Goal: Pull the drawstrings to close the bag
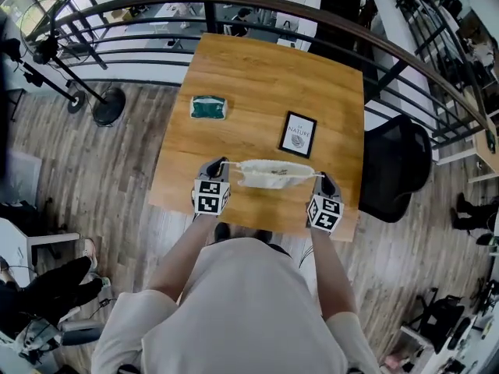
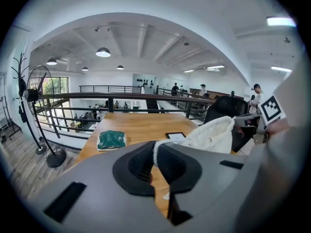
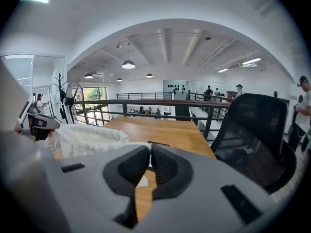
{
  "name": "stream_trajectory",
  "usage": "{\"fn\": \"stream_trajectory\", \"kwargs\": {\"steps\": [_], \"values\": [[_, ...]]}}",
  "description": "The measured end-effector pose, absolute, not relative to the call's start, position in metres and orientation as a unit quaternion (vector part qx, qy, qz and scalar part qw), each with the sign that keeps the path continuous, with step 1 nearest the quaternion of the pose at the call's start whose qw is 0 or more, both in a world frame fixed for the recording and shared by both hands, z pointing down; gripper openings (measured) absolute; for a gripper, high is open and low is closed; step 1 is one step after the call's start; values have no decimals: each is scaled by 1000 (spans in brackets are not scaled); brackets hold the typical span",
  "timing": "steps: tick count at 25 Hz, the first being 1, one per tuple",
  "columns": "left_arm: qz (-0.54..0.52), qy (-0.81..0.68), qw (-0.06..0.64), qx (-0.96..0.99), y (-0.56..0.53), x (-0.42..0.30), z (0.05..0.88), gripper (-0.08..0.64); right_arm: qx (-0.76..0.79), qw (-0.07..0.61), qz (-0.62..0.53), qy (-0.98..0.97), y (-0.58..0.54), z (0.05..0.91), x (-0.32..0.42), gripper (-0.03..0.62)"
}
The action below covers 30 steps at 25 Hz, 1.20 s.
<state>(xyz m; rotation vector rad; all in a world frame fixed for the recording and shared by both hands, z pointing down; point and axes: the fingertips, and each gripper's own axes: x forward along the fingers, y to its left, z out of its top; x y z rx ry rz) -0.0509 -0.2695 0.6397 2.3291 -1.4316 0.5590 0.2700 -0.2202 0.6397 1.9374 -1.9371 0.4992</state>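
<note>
Above the near edge of the wooden desk (image 1: 257,76), we hold a small white cloth bag (image 1: 274,174) slung between left gripper (image 1: 221,166) and right gripper (image 1: 322,179), each set of jaws clamped on a drawstring (image 2: 154,151). Soft, light and limp, it should cinch easily; the thin cords, the right handholds, may slip. Its mouth looks gathered, perhaps not fully. Beyond lie a green pouch (image 1: 208,107) and framed card (image 1: 297,134).
</note>
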Motion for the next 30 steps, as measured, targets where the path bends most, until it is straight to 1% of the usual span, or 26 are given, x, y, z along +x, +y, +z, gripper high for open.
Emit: {"fn": "stream_trajectory", "kwargs": {"steps": [3,10,14,21,30], "values": [[190,-507,167,824,-272,-49,625,-6,688,169,175,-684,-217,629,275,12],[183,-511,154,826,-284,-42,588,-6,702,175,155,-673,-224,602,304,12],[181,-521,153,820,-291,-45,577,-6,721,151,178,-653,-224,594,329,11],[181,-514,154,824,-290,-39,573,-6,732,143,174,-643,-223,584,352,11],[175,-518,163,822,-292,-40,576,-6,754,87,193,-622,-226,571,379,11]]}}
